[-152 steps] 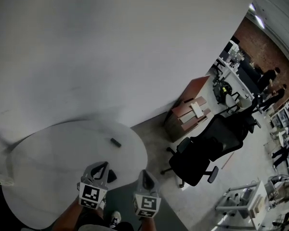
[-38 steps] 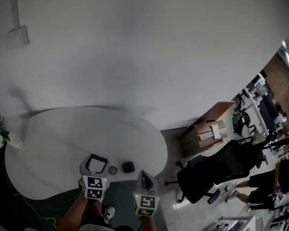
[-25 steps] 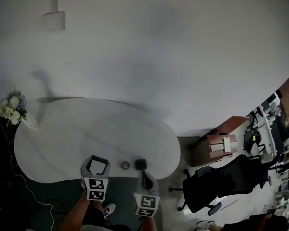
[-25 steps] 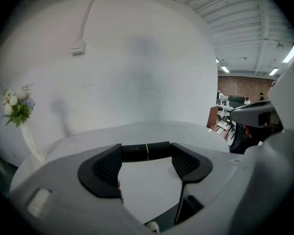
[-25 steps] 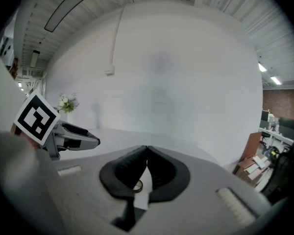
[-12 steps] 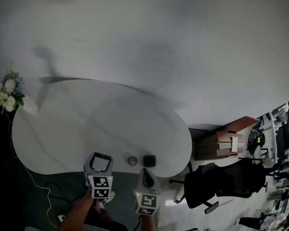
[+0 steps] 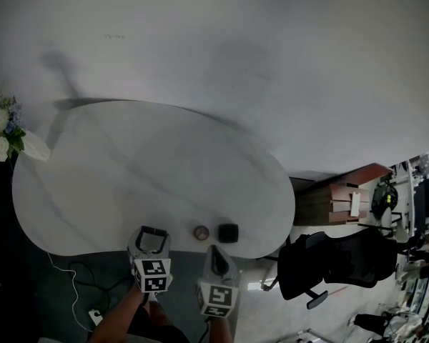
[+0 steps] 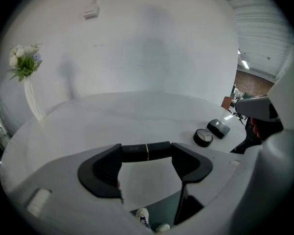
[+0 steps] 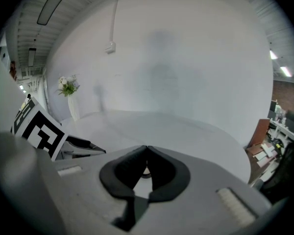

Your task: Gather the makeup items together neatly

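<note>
A white oval table (image 7: 129, 163) holds a round compact (image 7: 201, 232) and a square black case (image 7: 228, 232) close together near its front edge. My left gripper (image 7: 151, 236) hovers at that edge, left of them, with a black tube (image 8: 146, 151) with a thin gold band spanning its fingertips; the jaws stand wide and are shut on its two ends. In the left gripper view the round compact (image 8: 204, 137) and the square case (image 8: 218, 127) lie ahead to the right. My right gripper (image 7: 214, 253) sits just in front of the two items, shut and empty (image 9: 146, 149).
A white vase of flowers (image 7: 3, 131) stands at the table's far left end. A plain white wall backs the table. Right of the table are a black office chair (image 7: 336, 263) and a brown cabinet (image 7: 343, 199). A cable and power strip (image 7: 93, 313) lie on the dark floor.
Both grippers have sunk toward the table's near edge, the left still gripping the tube. My view has swung, so the table fills more of it and the chair slid right.
</note>
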Available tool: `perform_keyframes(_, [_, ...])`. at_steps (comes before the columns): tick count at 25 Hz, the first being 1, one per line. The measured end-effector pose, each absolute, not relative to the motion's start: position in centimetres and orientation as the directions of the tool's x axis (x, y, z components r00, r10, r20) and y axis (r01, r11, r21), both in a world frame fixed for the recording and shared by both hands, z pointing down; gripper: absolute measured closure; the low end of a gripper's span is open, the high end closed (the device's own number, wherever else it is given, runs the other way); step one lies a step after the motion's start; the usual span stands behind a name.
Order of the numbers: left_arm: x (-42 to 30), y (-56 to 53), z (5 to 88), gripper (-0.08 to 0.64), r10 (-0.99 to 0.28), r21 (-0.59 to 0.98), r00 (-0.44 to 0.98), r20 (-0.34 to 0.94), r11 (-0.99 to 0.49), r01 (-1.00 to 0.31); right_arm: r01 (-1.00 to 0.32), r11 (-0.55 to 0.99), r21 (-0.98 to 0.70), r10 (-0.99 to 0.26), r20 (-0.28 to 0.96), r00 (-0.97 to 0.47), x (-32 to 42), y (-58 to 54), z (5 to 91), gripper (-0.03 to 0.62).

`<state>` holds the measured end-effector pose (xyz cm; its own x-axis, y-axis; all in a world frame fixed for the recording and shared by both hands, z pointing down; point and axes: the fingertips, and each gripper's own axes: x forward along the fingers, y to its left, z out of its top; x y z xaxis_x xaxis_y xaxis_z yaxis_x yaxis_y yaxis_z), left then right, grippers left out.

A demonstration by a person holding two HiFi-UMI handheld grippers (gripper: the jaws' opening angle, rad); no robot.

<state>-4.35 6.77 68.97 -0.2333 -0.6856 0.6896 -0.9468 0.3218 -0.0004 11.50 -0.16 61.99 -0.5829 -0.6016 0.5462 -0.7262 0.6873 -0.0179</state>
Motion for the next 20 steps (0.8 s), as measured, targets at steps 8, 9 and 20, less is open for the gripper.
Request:
perform_keyframes(8, [-4.0,6.3,70.7,0.229,-0.680,0.007,-0.216,0.701,0.309,-0.951,-0.733,0.680,-0.014,-0.600,0.564,-0.567,11.8,-0.3,63.7,0.588])
perform_keyframes(9, [-4.1,6.3,70.9,0.229,-0.678,0.005,-0.217,0.702,0.310,-0.951,-0.734,0.679,-0.015,-0.600,0.564,-0.567,11.8,-0.3,63.8,0.588])
perform_keyframes(20, [-4.3,5.7,71.7,0.227,-0.680,-0.010,-0.224,0.699,0.303,-0.953,-0.753,0.657,-0.033,-0.607,0.570,-0.554,12.1,-0.3,64.6,0.588])
